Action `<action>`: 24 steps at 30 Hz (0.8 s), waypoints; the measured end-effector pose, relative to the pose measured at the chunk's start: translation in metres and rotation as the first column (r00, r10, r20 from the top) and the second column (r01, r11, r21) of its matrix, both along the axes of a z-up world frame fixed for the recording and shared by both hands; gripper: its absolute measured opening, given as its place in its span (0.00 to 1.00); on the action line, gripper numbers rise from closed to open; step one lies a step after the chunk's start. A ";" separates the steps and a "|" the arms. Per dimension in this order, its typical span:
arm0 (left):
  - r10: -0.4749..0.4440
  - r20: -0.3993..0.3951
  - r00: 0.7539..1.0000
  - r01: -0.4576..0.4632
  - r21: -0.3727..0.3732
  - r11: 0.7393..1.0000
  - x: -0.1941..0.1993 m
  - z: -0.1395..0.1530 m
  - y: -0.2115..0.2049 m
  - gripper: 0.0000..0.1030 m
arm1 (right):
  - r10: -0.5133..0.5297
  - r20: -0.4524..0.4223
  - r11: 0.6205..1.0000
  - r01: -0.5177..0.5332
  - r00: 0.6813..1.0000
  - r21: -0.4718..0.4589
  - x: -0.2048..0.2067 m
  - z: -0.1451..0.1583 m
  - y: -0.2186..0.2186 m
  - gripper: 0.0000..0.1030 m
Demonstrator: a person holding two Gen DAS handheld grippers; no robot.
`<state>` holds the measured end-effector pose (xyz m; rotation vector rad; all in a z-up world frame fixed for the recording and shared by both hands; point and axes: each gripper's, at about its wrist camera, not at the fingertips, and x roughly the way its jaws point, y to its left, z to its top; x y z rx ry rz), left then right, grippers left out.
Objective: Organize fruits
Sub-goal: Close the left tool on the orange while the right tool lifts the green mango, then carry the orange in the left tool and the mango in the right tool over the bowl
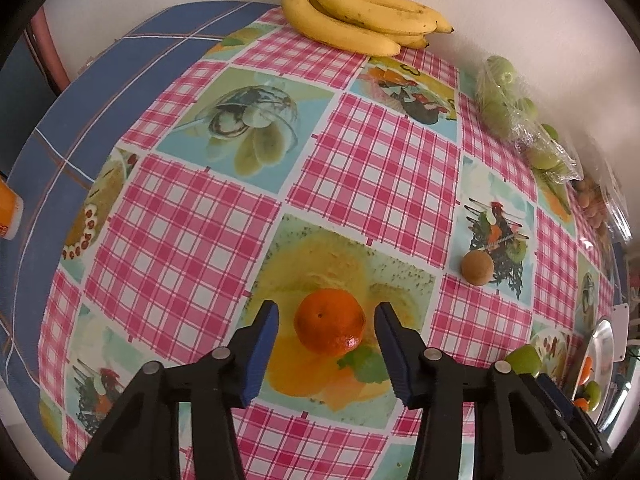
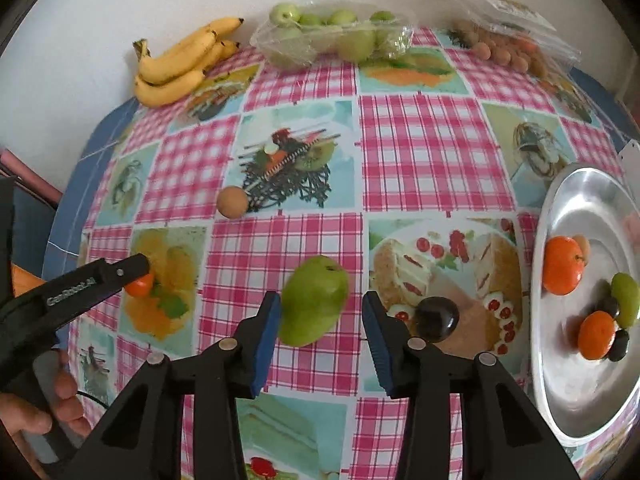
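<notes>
Both grippers are lined up on fruit, neither has closed yet

Left gripper [image 1: 328, 344]: jaws apart, straddling the mandarin [image 1: 330, 320] that sits on the checked tablecloth [image 1: 380, 152], clear gap on both sides. Right gripper [image 2: 320, 330]: jaws apart around the green mango [image 2: 314, 306]; its left pad looks touching or nearly so, right pad well apart. Mango lies tilted, long axis diagonal to the jaws.

Doing it well, as I judge it:
- mandarin: centre it between the pads, go a little lower so they meet its widest part, close gently since the skin is soft
- mango: shift right to even the gap, or it gets pushed sideways as the jaws close. Grip across the narrow width
- drop target is likely the metal tray [image 2: 576, 192] at right, which holds two mandarins, a green fruit and dark ones. Set down on a bare patch, don't roll into them
- dark plum [image 2: 436, 318] sits just right of the right jaw, avoid knocking it

Hard to make out:
- tray cut off by the right edge of the right wrist view
- far bags: green fruit [image 2: 332, 36] reads through the plastic, brown ones [image 2: 508, 52] too small to name
- small brown round fruit [image 1: 477, 267] unidentified, possibly kiwi
- bananas [image 1: 360, 16] stem cropped in left view
- can't tell if either jaw tip touches the cloth
</notes>
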<state>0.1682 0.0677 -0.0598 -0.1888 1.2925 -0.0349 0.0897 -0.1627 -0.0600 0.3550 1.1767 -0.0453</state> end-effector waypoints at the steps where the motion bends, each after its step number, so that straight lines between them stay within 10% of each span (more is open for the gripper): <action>1: 0.002 -0.003 1.000 -0.002 0.000 1.000 0.000 -0.001 0.000 0.51 | 0.000 0.000 1.000 0.000 1.000 0.004 0.001 -0.001 0.000 0.42; 24: 0.005 -0.002 1.000 -0.005 -0.046 0.999 0.003 -0.004 0.001 0.38 | 0.018 -0.015 1.000 -0.018 1.000 -0.018 0.018 -0.017 0.015 0.38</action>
